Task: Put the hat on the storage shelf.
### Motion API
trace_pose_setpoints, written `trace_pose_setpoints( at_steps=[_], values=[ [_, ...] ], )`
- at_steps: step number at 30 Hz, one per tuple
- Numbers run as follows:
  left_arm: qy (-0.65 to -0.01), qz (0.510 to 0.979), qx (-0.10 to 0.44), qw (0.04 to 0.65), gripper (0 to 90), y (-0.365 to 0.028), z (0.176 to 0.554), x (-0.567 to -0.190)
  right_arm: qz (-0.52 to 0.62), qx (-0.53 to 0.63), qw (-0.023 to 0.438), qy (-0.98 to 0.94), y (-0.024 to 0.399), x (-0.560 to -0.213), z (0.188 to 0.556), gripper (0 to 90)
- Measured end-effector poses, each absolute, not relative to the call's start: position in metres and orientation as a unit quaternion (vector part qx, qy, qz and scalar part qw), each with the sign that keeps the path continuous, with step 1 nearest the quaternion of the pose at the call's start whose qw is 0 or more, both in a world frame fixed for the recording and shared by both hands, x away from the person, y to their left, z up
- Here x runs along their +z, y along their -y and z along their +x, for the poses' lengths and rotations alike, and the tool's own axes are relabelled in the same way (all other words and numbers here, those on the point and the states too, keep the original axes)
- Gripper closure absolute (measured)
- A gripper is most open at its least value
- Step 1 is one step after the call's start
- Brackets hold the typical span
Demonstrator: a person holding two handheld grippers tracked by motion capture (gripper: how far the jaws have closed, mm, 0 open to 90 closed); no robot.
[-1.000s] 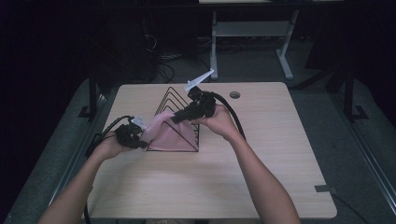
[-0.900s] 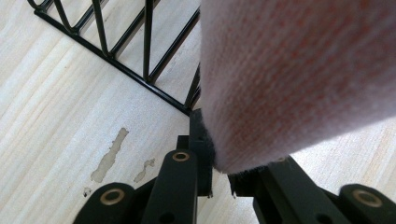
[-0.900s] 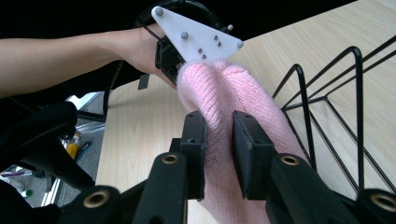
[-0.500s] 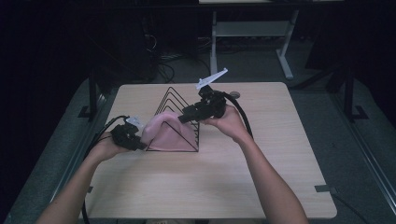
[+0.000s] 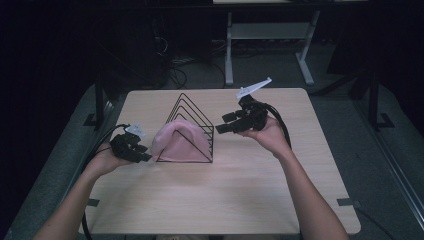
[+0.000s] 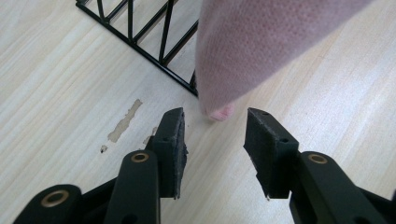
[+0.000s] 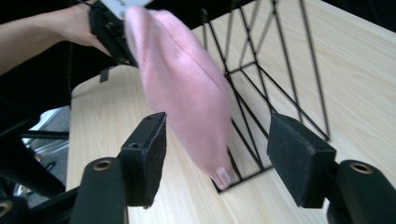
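Holding both grippers apart, I have my left gripper (image 5: 145, 155) at the left of the frame, jaws spread narrowly with nothing between them, just beside the pink cloth (image 5: 177, 140). The cloth drapes in the black wire rack (image 5: 192, 112) at the centre of the worktop (image 5: 225, 200). My right gripper (image 5: 223, 123) hovers wide and empty, right of the rack.

A pink cloth (image 5: 176, 142) of soft, finely dimpled knit drapes over a rack (image 5: 192, 116) of thin black matt wire, standing on a table (image 5: 260, 190) of pale, smooth wood-grain with scuffed patches beside the rack.
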State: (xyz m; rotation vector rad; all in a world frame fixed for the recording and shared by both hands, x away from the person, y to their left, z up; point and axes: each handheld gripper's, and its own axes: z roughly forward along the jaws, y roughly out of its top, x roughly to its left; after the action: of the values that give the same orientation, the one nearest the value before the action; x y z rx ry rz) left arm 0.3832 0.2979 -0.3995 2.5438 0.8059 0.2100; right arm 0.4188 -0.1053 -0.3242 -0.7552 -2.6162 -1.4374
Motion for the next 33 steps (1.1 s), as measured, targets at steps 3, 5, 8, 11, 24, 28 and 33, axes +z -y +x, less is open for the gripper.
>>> trace_pose_setpoints(
  at_steps=[3, 5, 8, 11, 24, 28, 33],
  values=[
    [-0.291, 0.925, 0.079, 0.23, 56.0, -0.299, 0.382, -0.399, -0.259, -0.466, 0.029, 0.846, 0.117, -0.328, 0.417, 35.8],
    [-0.291, 0.926, 0.08, 0.228, 55.7, -0.3, 0.381, -0.399, -0.267, -0.467, 0.026, 0.843, 0.124, -0.33, 0.416, 35.5],
    [-0.292, 0.925, 0.078, 0.23, 54.9, -0.299, 0.379, -0.399, -0.275, -0.467, 0.022, 0.84, 0.133, -0.332, 0.414, 35.0],
    [-0.293, 0.925, 0.078, 0.231, 53.8, -0.299, 0.377, -0.399, -0.281, -0.466, 0.019, 0.839, 0.141, -0.332, 0.412, 34.9],
    [-0.302, 0.919, 0.079, 0.242, 48.3, -0.303, 0.371, -0.397, -0.307, -0.47, 0.0, 0.827, 0.176, -0.339, 0.401, 33.8],
    [-0.3, 0.919, 0.076, 0.245, 45.4, -0.303, 0.369, -0.395, -0.322, -0.468, -0.005, 0.823, 0.191, -0.346, 0.396, 33.7],
    [-0.308, 0.914, 0.07, 0.255, 42.7, -0.303, 0.367, -0.395, -0.335, -0.468, -0.01, 0.818, 0.203, -0.353, 0.393, 32.9]
  ],
)
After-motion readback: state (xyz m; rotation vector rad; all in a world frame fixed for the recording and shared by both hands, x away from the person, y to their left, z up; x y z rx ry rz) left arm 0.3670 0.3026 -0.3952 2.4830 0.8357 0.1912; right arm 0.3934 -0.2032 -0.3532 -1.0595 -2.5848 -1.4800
